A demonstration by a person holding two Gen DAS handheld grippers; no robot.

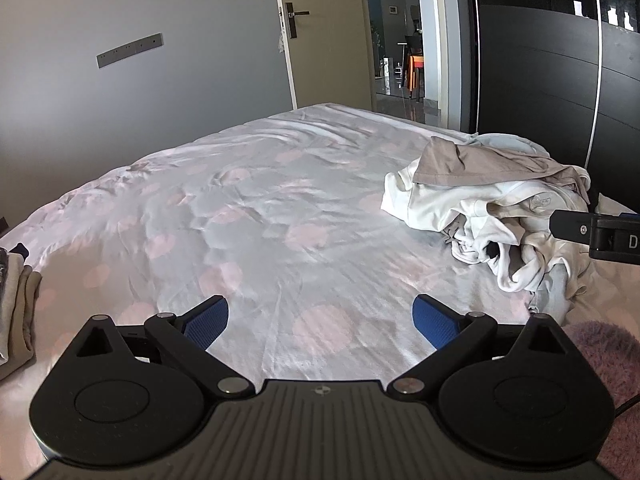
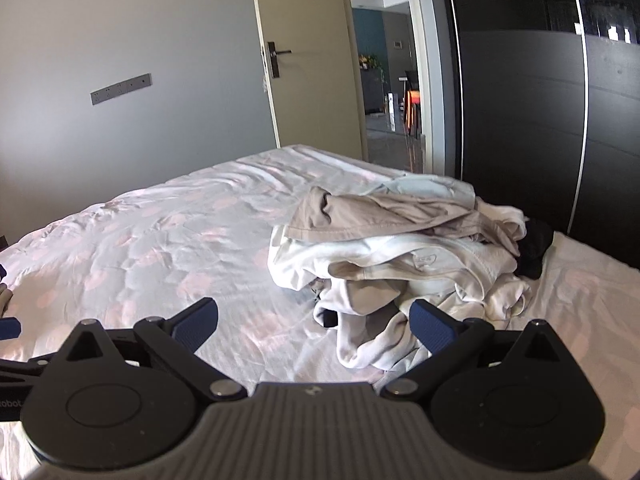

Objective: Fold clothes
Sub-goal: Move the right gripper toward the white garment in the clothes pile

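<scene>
One big bed [image 1: 280, 208] in spotted sheets fills both views | clothes pile [image 2: 400, 256] heaped on its right side, underside hidden | folded stack [image 1: 16, 304] cut off at left edge | left gripper [image 1: 320, 320] wide open, holding nothing | right gripper [image 2: 316, 320] wide open too, empty, right finger just beside the pile

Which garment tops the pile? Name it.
The tan garment: it lies draped over the white clothes, unlike the black item tucked at the pile's far side.

Clothes pile [image 2: 404, 248] on bed [image 2: 160, 248]
</scene>
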